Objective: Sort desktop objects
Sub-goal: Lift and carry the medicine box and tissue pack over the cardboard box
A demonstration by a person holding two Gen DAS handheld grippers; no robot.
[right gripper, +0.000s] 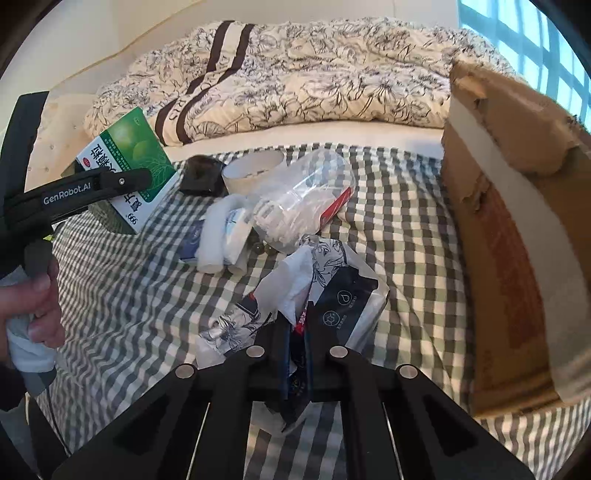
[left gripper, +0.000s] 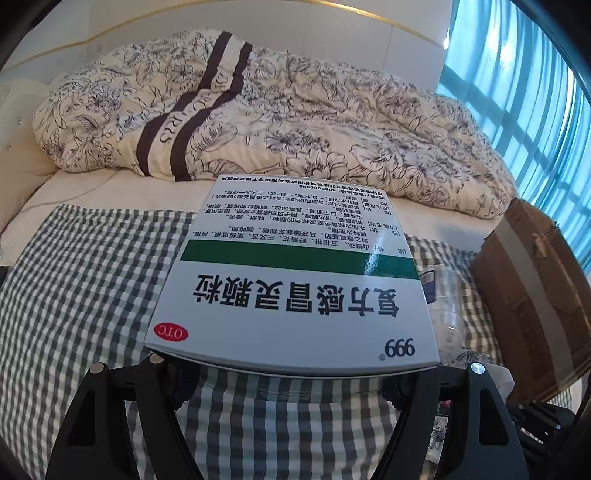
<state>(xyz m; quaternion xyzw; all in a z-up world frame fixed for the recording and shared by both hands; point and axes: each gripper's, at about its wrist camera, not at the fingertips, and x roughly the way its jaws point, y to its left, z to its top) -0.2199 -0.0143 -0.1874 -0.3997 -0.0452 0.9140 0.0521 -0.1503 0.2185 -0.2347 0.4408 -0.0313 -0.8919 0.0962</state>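
Right under my left lens, my left hand-held gripper has its black fingers clamped against the two sides of a white medicine box, glossy card with a green band and bold black characters that read upside down to me. The box is lifted clear of the checked cloth. From the right wrist view the same box shows its green leaf-printed face, with my hand on the grip below it.

My right hand-held gripper is closed on a crinkled tissue pack, soft plastic printed black and white with flowers, a white tissue sticking out of its top. The pack's far end rests on the cloth.

The surface is a bed spread with a grey-and-white gingham sheet, slightly rumpled. Beyond the pack lies a heap: a clear ribbed plastic bottle on its side, a roll of white tape behind it, a small black object left of the tape, and rolled white gauze beside a few dark beads. At the right stands an open cardboard box, brown and torn at the rim, with pale tape along its edge.

Behind everything a cream duvet with inked flowers and brown stripes is bunched against a white wall. Blue light comes through the window on the right.
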